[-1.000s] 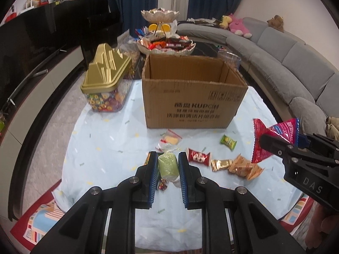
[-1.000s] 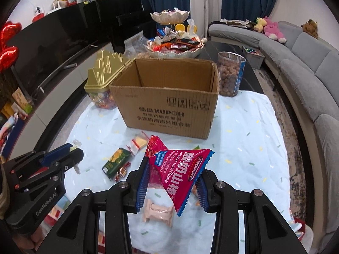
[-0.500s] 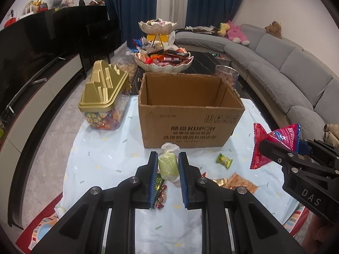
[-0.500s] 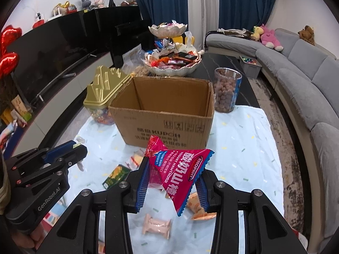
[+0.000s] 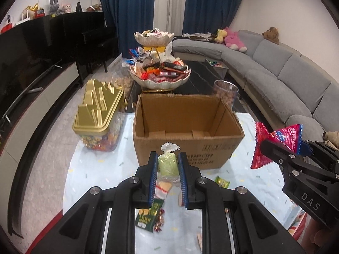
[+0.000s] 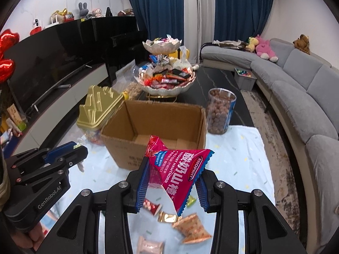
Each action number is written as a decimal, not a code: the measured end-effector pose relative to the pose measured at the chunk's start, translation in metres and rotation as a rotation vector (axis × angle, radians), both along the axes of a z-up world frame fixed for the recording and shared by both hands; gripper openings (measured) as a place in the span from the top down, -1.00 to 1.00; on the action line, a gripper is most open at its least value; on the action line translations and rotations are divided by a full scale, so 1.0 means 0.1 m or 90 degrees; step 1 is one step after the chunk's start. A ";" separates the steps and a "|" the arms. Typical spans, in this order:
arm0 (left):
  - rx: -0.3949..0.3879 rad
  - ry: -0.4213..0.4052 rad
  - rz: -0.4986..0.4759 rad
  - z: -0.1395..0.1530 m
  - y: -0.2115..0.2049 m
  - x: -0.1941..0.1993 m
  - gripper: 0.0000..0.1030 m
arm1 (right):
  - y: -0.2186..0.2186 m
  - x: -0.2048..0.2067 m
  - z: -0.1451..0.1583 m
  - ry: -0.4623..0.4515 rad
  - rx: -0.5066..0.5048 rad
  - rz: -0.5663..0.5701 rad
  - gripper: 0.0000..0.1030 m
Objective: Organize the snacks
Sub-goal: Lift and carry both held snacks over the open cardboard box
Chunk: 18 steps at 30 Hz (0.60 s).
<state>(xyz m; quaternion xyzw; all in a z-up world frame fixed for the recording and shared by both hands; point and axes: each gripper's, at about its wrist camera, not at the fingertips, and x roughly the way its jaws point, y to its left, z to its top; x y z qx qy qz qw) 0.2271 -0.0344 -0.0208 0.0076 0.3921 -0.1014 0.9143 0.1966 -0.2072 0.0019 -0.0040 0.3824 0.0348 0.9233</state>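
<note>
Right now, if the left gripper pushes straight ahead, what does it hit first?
Probably the near wall of the cardboard box; the green snack it holds sits level with that wall, though depth is unclear.

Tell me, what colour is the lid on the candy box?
Gold. The stepped lid shows best in the left wrist view, on the clear candy box.

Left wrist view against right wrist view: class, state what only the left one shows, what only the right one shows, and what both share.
Only the left wrist view shows the green snack between the left gripper's fingers, and the dark green packet on the cloth.

Only the right wrist view shows the red balloons and the orange packets below the right gripper.

Both show the empty cardboard box, gold-lidded candy container, tiered snack bowl and pink hawthorn bag.
</note>
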 end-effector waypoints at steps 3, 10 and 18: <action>-0.002 -0.005 0.002 0.05 0.00 0.10 0.60 | 0.00 0.10 0.05 -0.009 -0.004 0.000 0.20; -0.001 -0.014 0.007 0.13 0.00 0.35 0.60 | 0.00 0.34 0.09 -0.013 0.006 -0.005 0.20; 0.007 -0.016 0.011 0.11 -0.03 0.63 0.60 | 0.00 0.57 0.09 -0.014 0.000 -0.014 0.20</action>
